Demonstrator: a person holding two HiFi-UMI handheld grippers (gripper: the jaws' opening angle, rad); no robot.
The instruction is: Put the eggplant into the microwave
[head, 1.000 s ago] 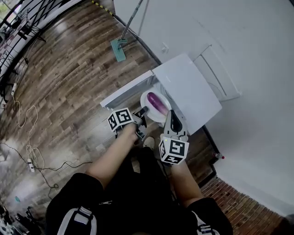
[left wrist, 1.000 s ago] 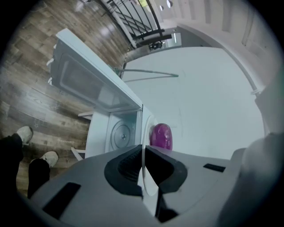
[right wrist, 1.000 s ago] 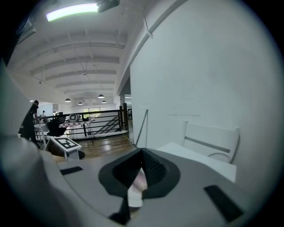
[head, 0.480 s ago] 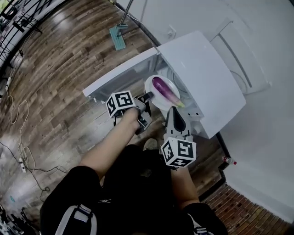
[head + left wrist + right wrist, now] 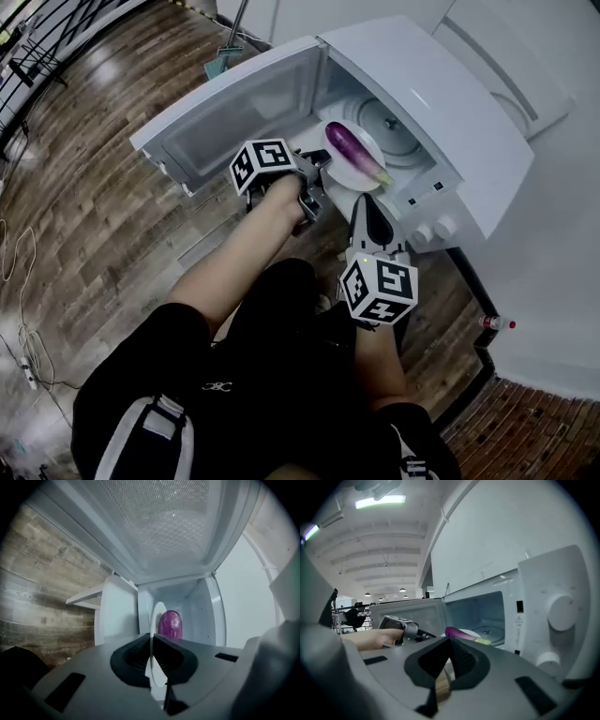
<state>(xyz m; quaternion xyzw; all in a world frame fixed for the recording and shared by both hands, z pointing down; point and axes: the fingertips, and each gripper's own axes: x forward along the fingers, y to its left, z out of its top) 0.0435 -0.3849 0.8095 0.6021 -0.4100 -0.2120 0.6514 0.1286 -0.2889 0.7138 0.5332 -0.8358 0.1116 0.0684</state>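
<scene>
A purple eggplant [image 5: 354, 150] lies on a white plate [image 5: 339, 175] at the mouth of the open white microwave [image 5: 450, 112]. My left gripper [image 5: 319, 169] is shut on the plate's left rim. In the left gripper view the rim [image 5: 154, 620] runs edge-on between the jaws, with the eggplant [image 5: 169, 624] behind it. My right gripper [image 5: 361, 199] is shut on the plate's near rim. The right gripper view shows the eggplant [image 5: 458, 632] just past its tips [image 5: 449, 639] and the cavity beyond. The glass turntable [image 5: 398, 127] inside is bare.
The microwave door [image 5: 234, 112] hangs open to the left, above the left gripper. Two knobs [image 5: 436, 228] sit on the front panel right of the opening. A mop [image 5: 225, 52] leans on the far wall. A small bottle [image 5: 497, 322] stands on the floor at the right.
Both grippers have come down with the plate and eggplant held between them. The microwave now looks larger and nearer, and the plate sits at its opening.
</scene>
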